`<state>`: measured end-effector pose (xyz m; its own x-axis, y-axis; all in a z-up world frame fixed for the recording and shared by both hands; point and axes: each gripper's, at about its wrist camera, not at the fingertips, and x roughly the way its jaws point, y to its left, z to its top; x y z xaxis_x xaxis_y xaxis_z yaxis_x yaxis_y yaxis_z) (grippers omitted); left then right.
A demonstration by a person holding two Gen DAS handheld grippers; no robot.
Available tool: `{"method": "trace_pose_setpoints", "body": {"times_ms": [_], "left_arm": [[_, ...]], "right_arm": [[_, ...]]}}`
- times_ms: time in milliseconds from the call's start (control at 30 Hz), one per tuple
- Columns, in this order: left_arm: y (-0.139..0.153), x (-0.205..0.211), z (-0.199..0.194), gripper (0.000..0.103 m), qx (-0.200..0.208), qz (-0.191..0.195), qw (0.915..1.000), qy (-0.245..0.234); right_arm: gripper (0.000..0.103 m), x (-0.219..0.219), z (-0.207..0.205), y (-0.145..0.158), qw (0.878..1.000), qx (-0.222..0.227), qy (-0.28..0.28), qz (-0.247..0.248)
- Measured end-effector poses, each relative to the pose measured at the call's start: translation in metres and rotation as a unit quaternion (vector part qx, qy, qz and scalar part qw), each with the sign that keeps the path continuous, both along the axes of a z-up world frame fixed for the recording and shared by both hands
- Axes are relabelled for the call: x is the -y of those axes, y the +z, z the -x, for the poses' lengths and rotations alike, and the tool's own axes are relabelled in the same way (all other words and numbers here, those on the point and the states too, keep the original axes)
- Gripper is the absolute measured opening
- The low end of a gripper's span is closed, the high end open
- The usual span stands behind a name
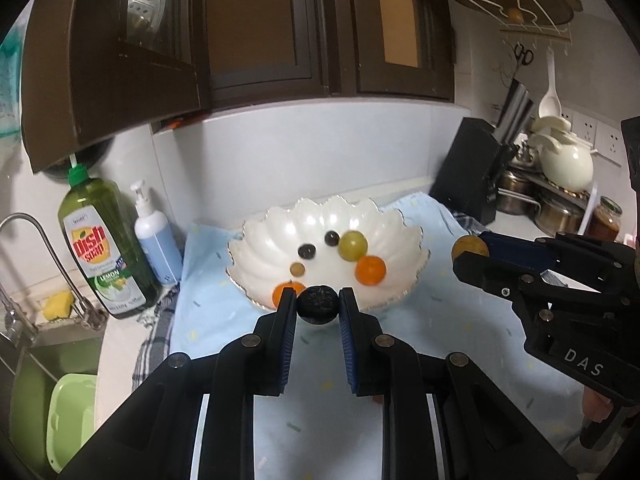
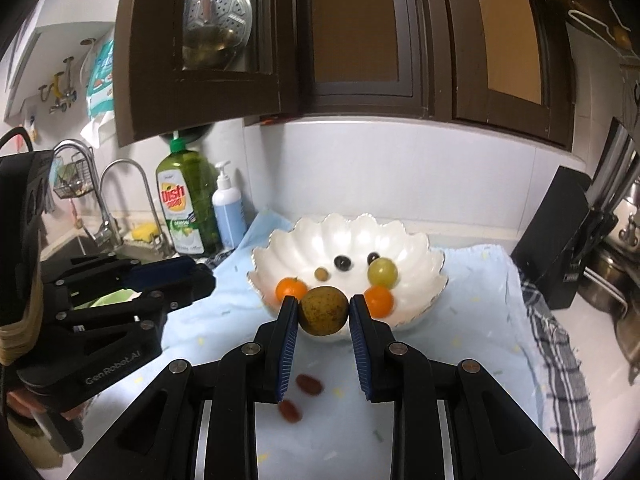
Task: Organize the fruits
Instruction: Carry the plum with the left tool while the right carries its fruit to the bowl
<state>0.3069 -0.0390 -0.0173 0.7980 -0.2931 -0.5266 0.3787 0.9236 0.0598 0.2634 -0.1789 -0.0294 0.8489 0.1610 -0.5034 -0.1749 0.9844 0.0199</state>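
While two small reddish fruits (image 2: 309,384) lie loose on the pale blue cloth (image 2: 460,340) at the near edge of the surface, both tools carry fruit. The left gripper (image 1: 318,304) has its jaws closed on a dark wrinkled fruit (image 1: 318,305); the right gripper (image 2: 323,311) clamps a brownish-green round fruit (image 2: 323,310). Just beyond, mid-cloth, the white scalloped bowl (image 2: 416,248) already contains six fruits, so sorting looks over halfway done, with four remaining.
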Motion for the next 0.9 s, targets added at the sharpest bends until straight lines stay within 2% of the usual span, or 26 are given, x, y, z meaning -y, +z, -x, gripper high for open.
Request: {"method": "trace_pose_setpoints", "body": {"times_ms": [467,900], "left_arm": [[0.011,0.012,-0.049,0.022,0.025,-0.006,0.9994,0.023],[-0.001,0.018,-0.109,0.022,0.007,-0.009,0.9989,0.045]], "right_arm": [[0.028,0.019,-0.047,0.008,1.000,0.019,-0.014,0.017],[0.028,0.036,-0.107,-0.003,0.999,0.002,-0.028,0.025]]}}
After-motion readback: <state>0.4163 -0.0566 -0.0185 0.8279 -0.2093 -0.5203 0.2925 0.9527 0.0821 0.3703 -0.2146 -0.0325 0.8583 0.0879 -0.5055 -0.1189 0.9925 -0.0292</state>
